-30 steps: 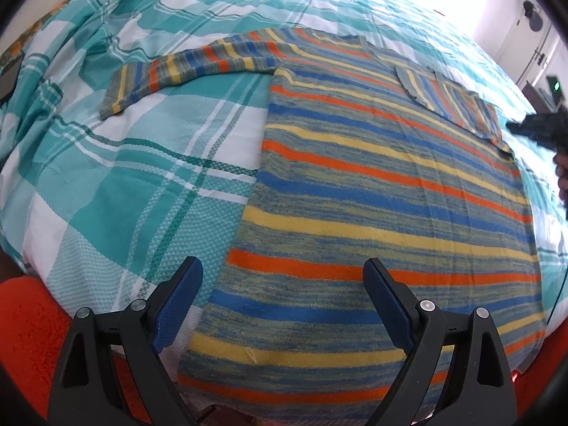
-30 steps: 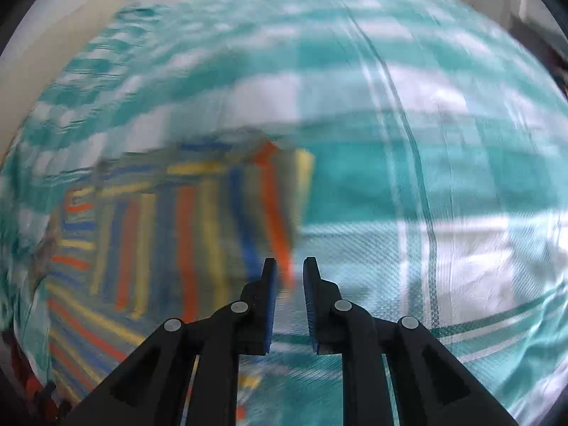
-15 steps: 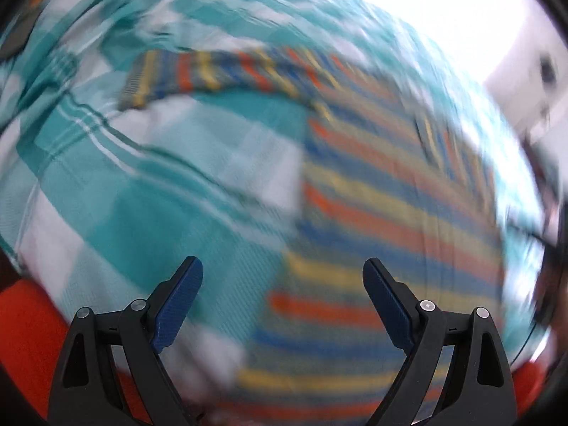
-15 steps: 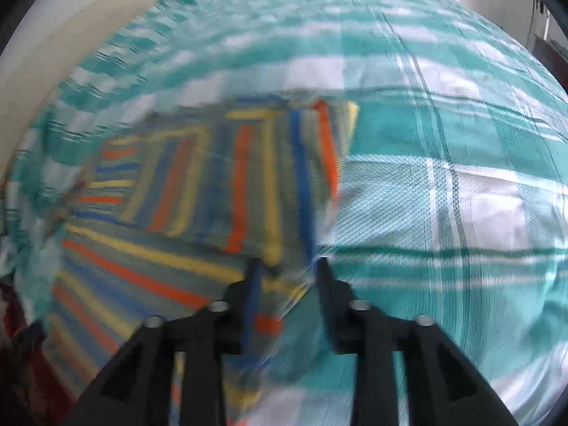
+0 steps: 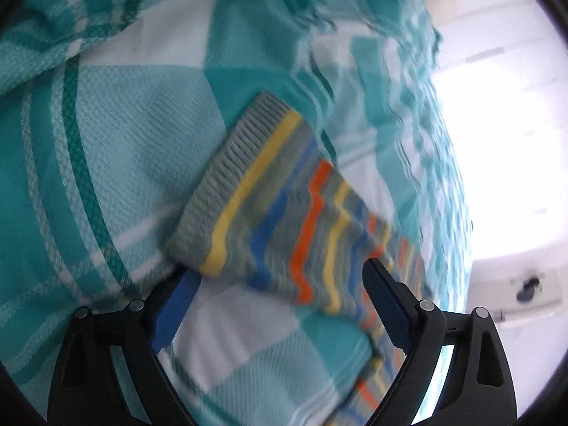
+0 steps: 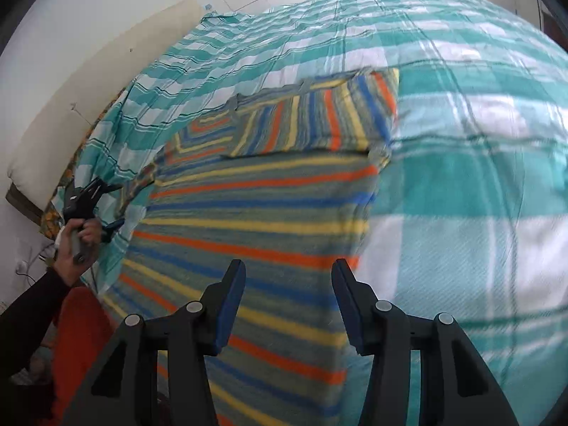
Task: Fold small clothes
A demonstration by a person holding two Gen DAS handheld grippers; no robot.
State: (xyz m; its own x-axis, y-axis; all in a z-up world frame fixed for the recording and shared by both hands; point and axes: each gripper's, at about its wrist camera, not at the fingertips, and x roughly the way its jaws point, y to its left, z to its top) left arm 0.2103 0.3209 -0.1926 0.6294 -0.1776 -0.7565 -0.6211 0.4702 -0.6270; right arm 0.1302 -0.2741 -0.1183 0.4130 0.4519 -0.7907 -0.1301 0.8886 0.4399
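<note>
A striped sweater in grey, orange, yellow and blue lies flat on the bed, its right sleeve folded across the chest. In the left wrist view its left sleeve lies stretched out, ribbed grey cuff at the end. My left gripper is open, its fingers either side of the sleeve just behind the cuff; it also shows far left in the right wrist view. My right gripper is open and empty above the sweater's lower right edge.
The bed carries a teal and white checked cover, bunched in folds at the upper left of the left wrist view. A cream headboard and white wall lie beyond. Something red sits beside the bed at lower left.
My left gripper swung from the sweater's hem up to the left sleeve cuff. My right gripper opened and pulled back from the folded right sleeve toward the sweater's lower edge.
</note>
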